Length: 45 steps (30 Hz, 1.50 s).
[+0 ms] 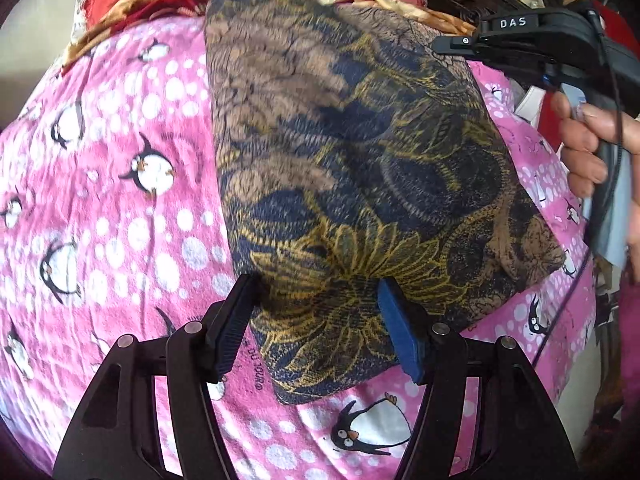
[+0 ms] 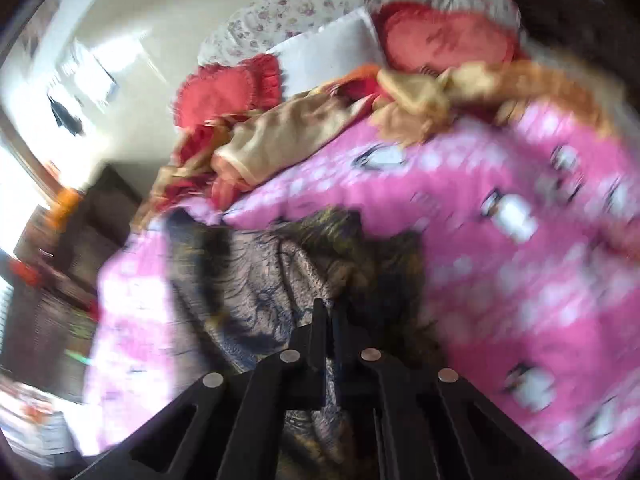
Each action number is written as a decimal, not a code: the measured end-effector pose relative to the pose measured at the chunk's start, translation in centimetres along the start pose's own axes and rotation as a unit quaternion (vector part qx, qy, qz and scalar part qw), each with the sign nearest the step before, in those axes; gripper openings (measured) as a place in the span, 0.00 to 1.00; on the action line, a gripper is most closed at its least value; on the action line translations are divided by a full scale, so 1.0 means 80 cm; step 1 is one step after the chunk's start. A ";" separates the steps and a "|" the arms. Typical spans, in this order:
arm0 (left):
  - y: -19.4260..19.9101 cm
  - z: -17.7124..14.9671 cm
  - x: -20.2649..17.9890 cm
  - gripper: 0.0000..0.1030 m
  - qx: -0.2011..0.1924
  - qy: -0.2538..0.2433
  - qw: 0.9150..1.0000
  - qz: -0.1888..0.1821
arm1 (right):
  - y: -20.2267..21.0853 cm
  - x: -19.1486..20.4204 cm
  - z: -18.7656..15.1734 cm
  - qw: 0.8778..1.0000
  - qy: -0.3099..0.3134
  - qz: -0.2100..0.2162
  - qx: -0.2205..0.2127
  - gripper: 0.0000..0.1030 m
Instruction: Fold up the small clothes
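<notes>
Cloth first: a folded dark-blue and brown garment with yellow flower print [image 1: 352, 168] lies flat on the pink penguin-patterned bedsheet [image 1: 120, 184]. The left gripper [image 1: 316, 324] stands parted over its near edge — pads clear of the fabric. The right gripper [image 2: 330, 320], in the person's hand [image 1: 592, 148], is clenched tight with the garment beneath its tips; whether it pinches fabric I cannot tell. Beyond — red and gold crumpled clothes [image 2: 280, 136].

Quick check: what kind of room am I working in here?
Most likely a bedroom: the patterned cloth lies on a pink penguin bedsheet, with red heart-shaped cushions and a floral pillow behind.
</notes>
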<state>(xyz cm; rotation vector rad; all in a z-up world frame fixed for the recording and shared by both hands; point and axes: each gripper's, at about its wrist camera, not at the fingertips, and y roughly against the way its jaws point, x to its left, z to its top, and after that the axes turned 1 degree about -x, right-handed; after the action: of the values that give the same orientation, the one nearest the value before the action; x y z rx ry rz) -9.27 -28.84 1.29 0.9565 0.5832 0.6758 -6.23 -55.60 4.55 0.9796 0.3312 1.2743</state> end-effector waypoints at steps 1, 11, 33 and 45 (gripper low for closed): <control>0.003 0.002 0.000 0.61 -0.008 -0.001 1.000 0.002 | 0.009 0.003 0.004 0.999 0.024 -0.018 -0.016 0.01; -0.008 0.002 0.000 0.64 -0.009 -0.007 1.000 0.015 | 0.022 -0.034 -0.017 1.000 -0.010 -0.021 0.010 0.36; -0.005 -0.010 0.003 0.64 -0.015 0.004 0.999 0.033 | 0.102 -0.023 -0.153 0.999 0.018 -0.028 0.026 0.08; -0.004 -0.010 0.003 0.64 -0.013 0.000 0.999 0.031 | 0.078 -0.011 -0.192 0.997 0.003 -0.005 0.072 0.05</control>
<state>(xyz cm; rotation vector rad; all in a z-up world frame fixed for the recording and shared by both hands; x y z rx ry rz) -9.60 -28.33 0.59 0.9544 0.5454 0.7375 -21.28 -50.00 0.19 1.0943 0.4374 1.2575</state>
